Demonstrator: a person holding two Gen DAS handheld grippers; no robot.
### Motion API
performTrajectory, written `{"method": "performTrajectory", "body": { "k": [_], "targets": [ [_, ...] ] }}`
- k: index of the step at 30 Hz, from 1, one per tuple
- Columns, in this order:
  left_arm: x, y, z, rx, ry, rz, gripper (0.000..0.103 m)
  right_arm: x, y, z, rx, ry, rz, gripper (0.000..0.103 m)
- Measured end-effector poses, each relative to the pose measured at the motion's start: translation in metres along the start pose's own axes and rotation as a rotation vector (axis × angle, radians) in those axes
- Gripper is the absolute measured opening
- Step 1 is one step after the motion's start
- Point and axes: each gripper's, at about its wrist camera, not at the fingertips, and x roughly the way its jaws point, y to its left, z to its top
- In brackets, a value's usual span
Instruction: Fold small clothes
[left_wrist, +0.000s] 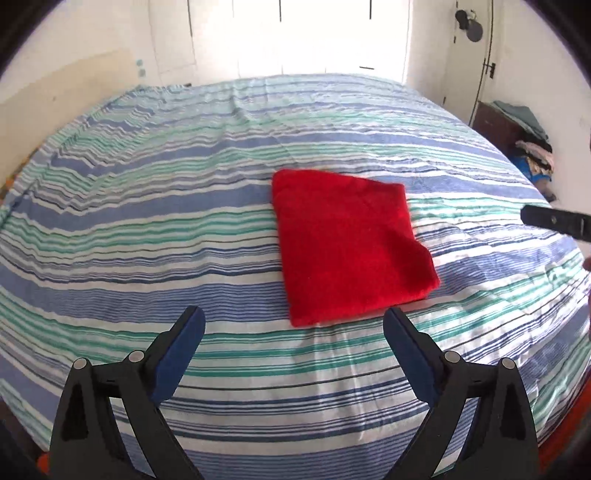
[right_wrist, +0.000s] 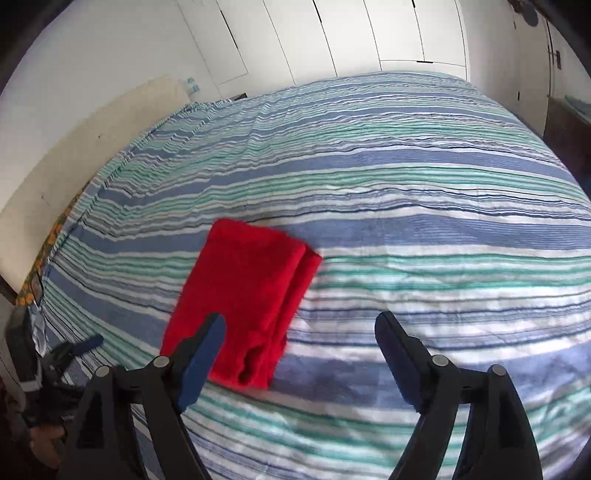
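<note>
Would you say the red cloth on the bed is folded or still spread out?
Folded: the red cloth lies as a compact rectangle, with stacked layers showing along its right edge.

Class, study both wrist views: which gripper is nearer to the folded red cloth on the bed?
Right, I judge. The right gripper is open at the red cloth, one finger overlapping its near edge. The left gripper is open just short of the cloth's near edge.

I see one red cloth on one bed. I have two grippers, left and right, with two fingers each.
</note>
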Motion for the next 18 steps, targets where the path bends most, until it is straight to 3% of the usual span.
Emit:
{"method": "performTrajectory", "body": {
  "k": [2, 6, 11, 15, 18],
  "targets": [
    [-0.014, -0.004, -0.002, 0.021, -0.015, 0.057, 0.098, -0.021, 0.011, -0.019, -0.002, -0.009, -0.026, 0.090],
    [-0.033, -0.004, -0.012, 0.005, 0.006, 0.092, 0.098, -0.058, 0.041, -0.052, -0.045, -0.025, -0.091, 0.094],
    [-0.057, -0.008, -0.030, 0.040, 0.008, 0.252, 0.099, -0.084, 0.072, -0.085, -0.102, -0.004, -0.146, 0.094],
    [-0.068, 0.000, -0.038, 0.004, 0.067, 0.178, 0.098, -0.094, 0.090, -0.104, -0.147, 0.028, -0.180, 0.094],
    [-0.074, 0.004, -0.043, -0.019, 0.095, 0.162, 0.098, -0.097, 0.100, -0.113, -0.177, 0.044, -0.209, 0.094]
  ]
}}
